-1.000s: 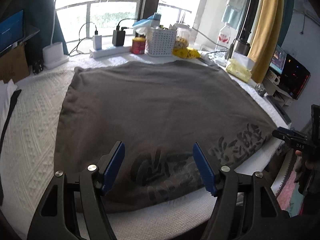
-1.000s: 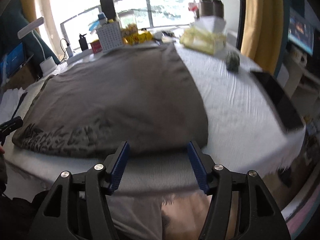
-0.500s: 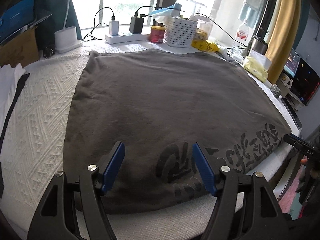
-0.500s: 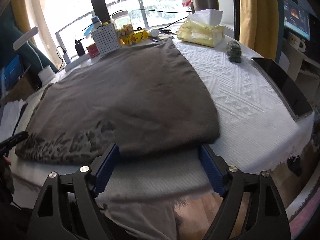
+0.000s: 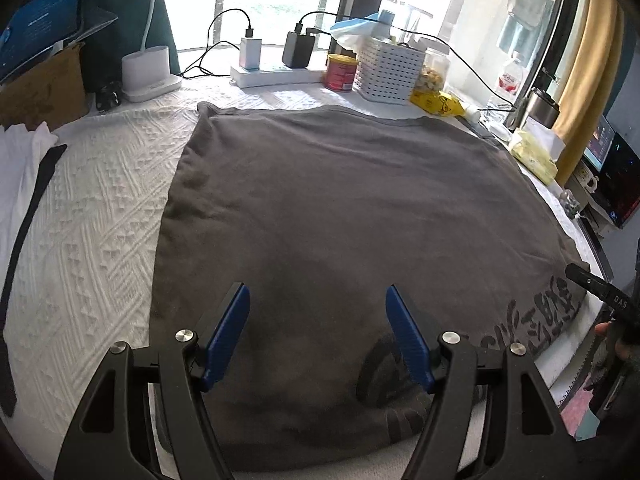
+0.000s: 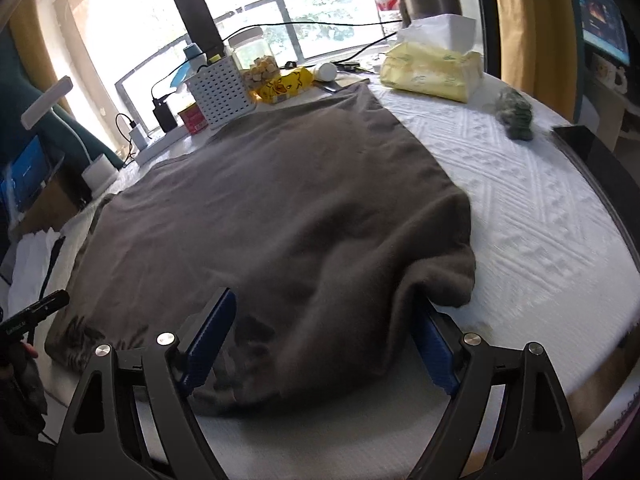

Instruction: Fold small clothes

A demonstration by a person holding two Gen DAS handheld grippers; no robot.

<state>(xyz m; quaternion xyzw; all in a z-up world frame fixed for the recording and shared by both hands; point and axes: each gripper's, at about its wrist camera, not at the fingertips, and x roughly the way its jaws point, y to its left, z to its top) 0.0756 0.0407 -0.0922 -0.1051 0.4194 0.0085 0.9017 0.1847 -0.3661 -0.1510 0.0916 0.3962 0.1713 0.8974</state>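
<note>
While spread flat, shirt (image 6: 280,208) lies between right tool (image 6: 320,340).

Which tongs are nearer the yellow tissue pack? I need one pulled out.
Right. The right tongs sit open over the grey garment's near corner on the side where the tissue pack lies; the left tongs work the opposite near corner.

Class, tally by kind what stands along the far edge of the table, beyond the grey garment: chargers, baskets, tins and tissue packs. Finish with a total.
Chargers: 2 (white charger, black charger)
White basket: 1
Red tin: 1
Yellow tissue pack: 1
Total: 5
</note>
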